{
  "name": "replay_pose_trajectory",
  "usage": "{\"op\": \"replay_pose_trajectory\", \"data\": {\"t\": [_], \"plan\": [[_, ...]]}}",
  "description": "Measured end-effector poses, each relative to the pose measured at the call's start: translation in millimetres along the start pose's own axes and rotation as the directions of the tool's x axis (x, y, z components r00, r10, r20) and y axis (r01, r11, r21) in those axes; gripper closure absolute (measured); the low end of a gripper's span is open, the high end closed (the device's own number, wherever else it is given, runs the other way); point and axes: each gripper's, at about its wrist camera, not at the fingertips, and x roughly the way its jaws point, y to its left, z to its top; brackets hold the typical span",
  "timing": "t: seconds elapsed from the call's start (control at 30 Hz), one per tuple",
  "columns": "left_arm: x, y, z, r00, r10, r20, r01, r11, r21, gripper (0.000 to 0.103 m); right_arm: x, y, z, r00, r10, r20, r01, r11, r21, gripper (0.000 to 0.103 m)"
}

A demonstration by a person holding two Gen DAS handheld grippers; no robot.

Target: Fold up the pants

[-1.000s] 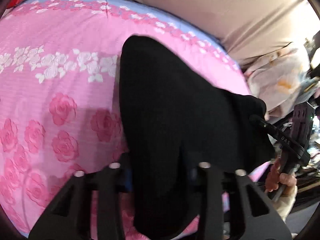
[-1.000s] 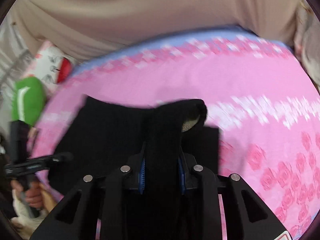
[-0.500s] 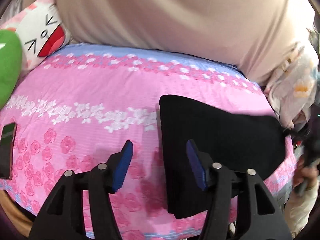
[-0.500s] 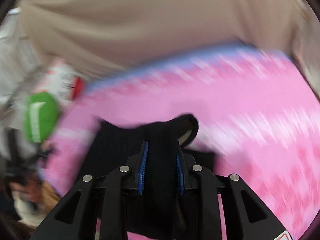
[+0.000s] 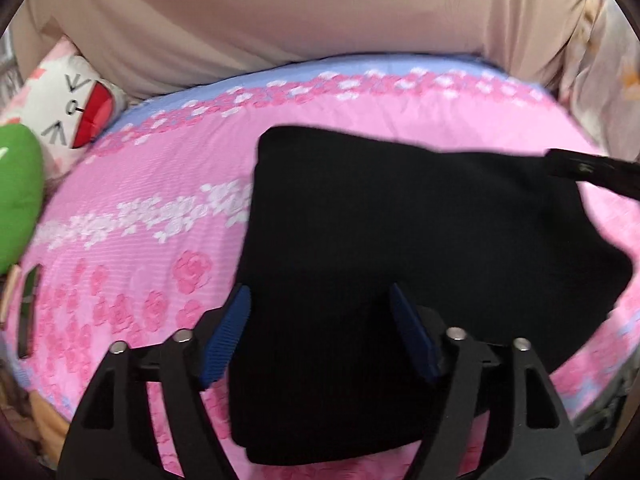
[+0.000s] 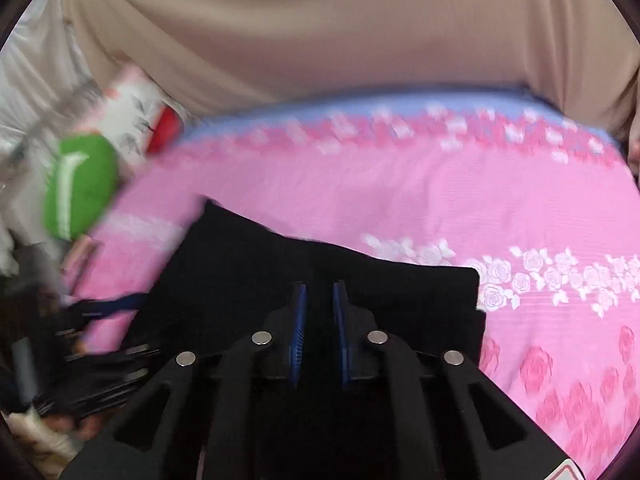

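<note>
The black pants (image 5: pixel 400 232) lie folded into a flat block on the pink floral bedsheet (image 5: pixel 160 184). My left gripper (image 5: pixel 320 300) is open and empty, its blue pads spread just above the near part of the pants. In the right wrist view the pants (image 6: pixel 360 280) lie flat under my right gripper (image 6: pixel 320 292), whose blue pads stand a narrow gap apart over the black cloth; I cannot tell whether cloth is pinched between them. The right gripper's fingers (image 5: pixel 592 170) reach the pants' far right corner in the left wrist view.
A beige curtain (image 5: pixel 320 12) hangs behind the bed. A white cartoon pillow (image 5: pixel 76 108) and a green cushion (image 5: pixel 16 196) lie at the bed's left end. A dark phone (image 5: pixel 28 312) lies near the left edge. A floral cloth (image 5: pixel 608 60) is at the right.
My left gripper let go of the pants and opened, then moved in over them. My right gripper lowered the raised cloth it held down flat onto the pants.
</note>
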Motion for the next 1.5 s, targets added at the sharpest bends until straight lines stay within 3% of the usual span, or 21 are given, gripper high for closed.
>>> {"op": "replay_pose_trajectory", "data": {"t": [0.03,0.1,0.13,0.2,0.23,0.33,0.43,0.47,0.57,0.6,0.7,0.77,0.83,0.93,1.07,1.17,1.27,1.37,1.47,1.5], "plan": [[2.4,3.1,-3.1,1.000,0.014,0.005,-0.014,1.000,0.001,0.021,22.2,-16.8,0.2,0.995,-0.086,-0.043,0.086,0.996,0.017,0.103],[4.5,13.6,-6.6,1.000,-0.004,0.001,0.004,0.999,-0.033,0.019,23.6,-44.2,1.2,0.999,0.014,-0.050,-0.005,0.984,0.175,0.103],[4.4,18.1,-6.7,1.000,-0.018,-0.007,0.018,0.999,-0.047,0.019,14.1,-39.7,3.4,0.999,0.012,-0.034,-0.005,0.981,0.193,0.102],[2.7,21.7,-6.4,0.999,-0.032,-0.005,0.032,0.998,-0.061,0.019,-17.4,-9.3,10.3,0.997,-0.030,0.067,0.023,0.994,0.108,0.091],[2.4,21.8,-5.9,0.999,-0.038,-0.005,0.037,0.997,-0.063,0.019,-22.1,6.4,15.0,0.997,-0.017,0.081,0.011,0.997,0.074,0.091],[0.0,19.1,-4.8,0.999,-0.043,0.004,0.043,0.997,-0.059,0.020,13.7,40.0,30.5,0.999,0.041,0.003,-0.041,0.999,-0.022,0.091],[-5.8,21.3,-6.1,0.999,-0.047,0.008,0.047,0.997,-0.059,0.020,85.8,37.5,36.1,0.980,-0.104,-0.169,0.102,0.995,-0.024,0.095],[-8.6,23.6,-7.1,0.999,-0.052,0.010,0.052,0.997,-0.063,0.020,83.1,40.4,38.3,0.984,-0.100,-0.147,0.100,0.995,-0.006,0.092],[-17.7,37.0,-10.2,0.999,-0.038,0.037,0.040,0.996,-0.080,0.018,51.1,71.0,43.6,0.996,0.067,-0.062,-0.068,0.998,-0.015,0.090],[-18.6,41.1,-10.3,0.999,-0.029,0.041,0.032,0.996,-0.087,0.018,48.9,82.2,42.0,0.994,0.088,-0.057,-0.090,0.995,-0.036,0.088],[-16.4,55.1,-10.8,0.999,-0.016,0.032,0.019,0.993,-0.118,0.018,81.8,121.1,41.2,0.989,0.089,-0.120,-0.104,0.987,-0.123,0.078],[-14.8,62.0,-12.8,1.000,0.005,0.018,-0.002,0.992,-0.127,0.018,126.3,136.3,37.3,0.976,0.029,-0.217,-0.066,0.984,-0.167,0.078],[-19.1,68.8,-17.0,1.000,0.015,0.019,-0.013,0.990,-0.138,0.018,116.9,145.1,44.6,0.982,0.013,-0.187,-0.045,0.985,-0.167,0.076],[-27.2,80.7,-23.3,0.999,0.021,0.031,-0.016,0.986,-0.165,0.014,89.8,171.5,57.7,0.991,0.083,-0.109,-0.105,0.972,-0.212,0.076],[-29.9,89.1,-25.1,0.999,0.011,0.034,-0.004,0.982,-0.188,0.014,154.6,190.8,52.5,0.986,-0.002,-0.170,-0.044,0.963,-0.268,0.074],[-32.5,88.0,-24.2,0.999,-0.001,0.038,0.007,0.984,-0.176,0.014,141.6,201.8,60.6,0.988,0.005,-0.153,-0.045,0.966,-0.255,0.067],[-36.9,88.2,-25.3,0.999,-0.011,0.047,0.019,0.985,-0.173,0.013,95.1,193.5,52.6,0.995,0.064,-0.070,-0.080,0.966,-0.245,0.070],[-36.1,88.3,-25.9,0.999,-0.017,0.040,0.024,0.984,-0.175,0.013,48.7,141.8,22.8,1.000,0.024,-0.008,-0.025,0.988,-0.154,0.070],[-35.0,81.9,-24.3,0.999,-0.019,0.039,0.025,0.987,-0.158,0.013,-0.6,57.3,-22.1,0.994,-0.092,0.056,0.091,0.996,0.017,0.069],[-34.2,77.7,-23.1,0.999,-0.024,0.039,0.030,0.988,-0.150,0.013,-11.5,31.7,-40.1,0.987,-0.156,0.041,0.154,0.987,0.052,0.069]]}}
